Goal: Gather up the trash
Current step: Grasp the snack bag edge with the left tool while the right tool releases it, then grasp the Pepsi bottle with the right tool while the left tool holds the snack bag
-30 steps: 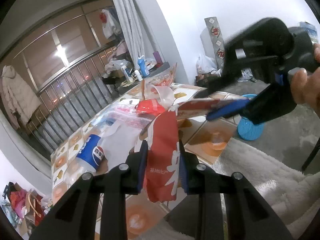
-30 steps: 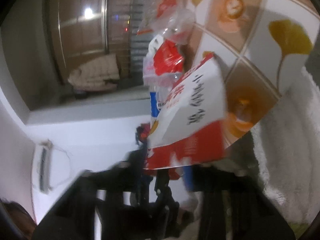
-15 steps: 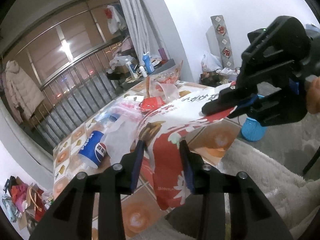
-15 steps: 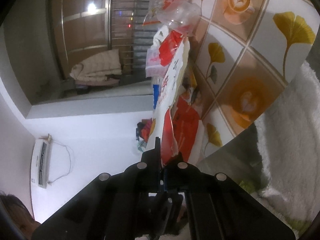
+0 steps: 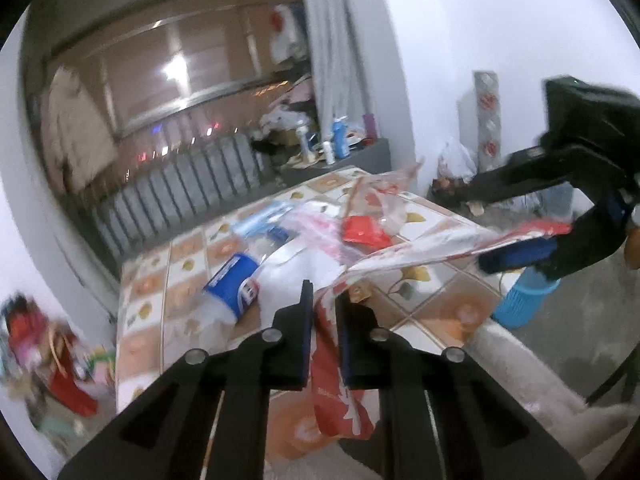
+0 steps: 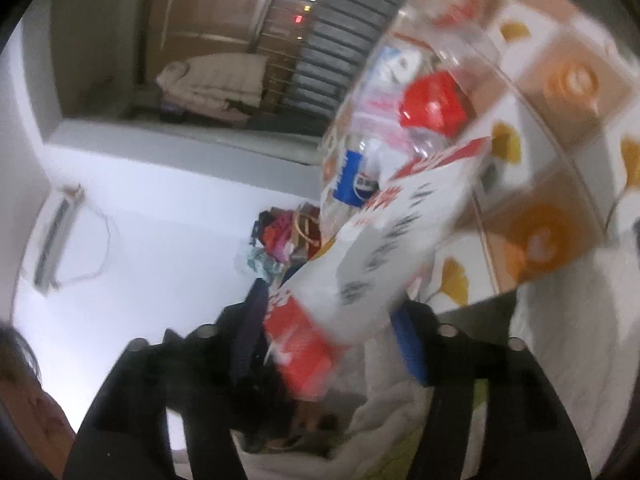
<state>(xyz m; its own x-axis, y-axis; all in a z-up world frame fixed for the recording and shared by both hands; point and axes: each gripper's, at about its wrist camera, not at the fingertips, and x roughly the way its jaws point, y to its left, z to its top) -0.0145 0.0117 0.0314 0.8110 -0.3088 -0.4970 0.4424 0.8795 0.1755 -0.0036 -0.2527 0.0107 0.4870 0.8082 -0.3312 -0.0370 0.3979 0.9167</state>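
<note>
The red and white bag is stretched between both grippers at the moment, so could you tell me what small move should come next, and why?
Probably close the right gripper on the red and white bag: its fingers stand apart around the bag's edge, while the left gripper already pinches the other end. Then the Pepsi bottle and red wrapper on the table can go in.

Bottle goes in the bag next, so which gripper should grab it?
Right, probably. The left gripper is shut on the red and white bag, holding it up; the right gripper is open, and the Pepsi bottle lies loose on the table.
</note>
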